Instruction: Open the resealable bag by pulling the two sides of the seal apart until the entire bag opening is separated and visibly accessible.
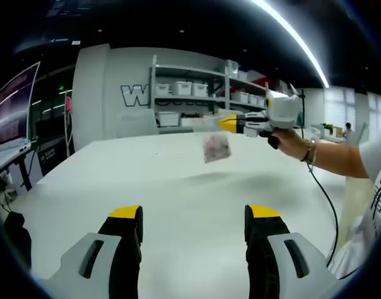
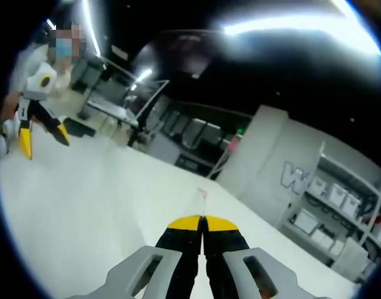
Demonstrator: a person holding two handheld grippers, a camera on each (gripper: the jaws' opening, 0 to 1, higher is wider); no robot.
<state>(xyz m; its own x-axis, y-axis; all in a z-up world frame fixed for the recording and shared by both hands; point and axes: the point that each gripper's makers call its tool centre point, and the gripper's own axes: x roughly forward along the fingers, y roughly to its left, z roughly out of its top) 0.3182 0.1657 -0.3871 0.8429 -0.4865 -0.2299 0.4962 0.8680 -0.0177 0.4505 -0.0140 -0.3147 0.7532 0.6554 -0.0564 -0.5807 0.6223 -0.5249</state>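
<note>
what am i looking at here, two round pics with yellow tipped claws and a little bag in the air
These are two handheld grippers, one in each of a person's hands, each carrying a fisheye camera that looks out along its own two jaws.

In the left gripper view, the left gripper rises from the bottom, jaws open and holding nothing, above a white table. Across it, the person's hand holds the right gripper, which has a small clear resealable bag pinched by its top edge, hanging above the table.

The right gripper view looks along that gripper's shut jaws; the bag's edge pokes out past them. The left gripper appears at upper left. Shelves with bins stand behind.
</note>
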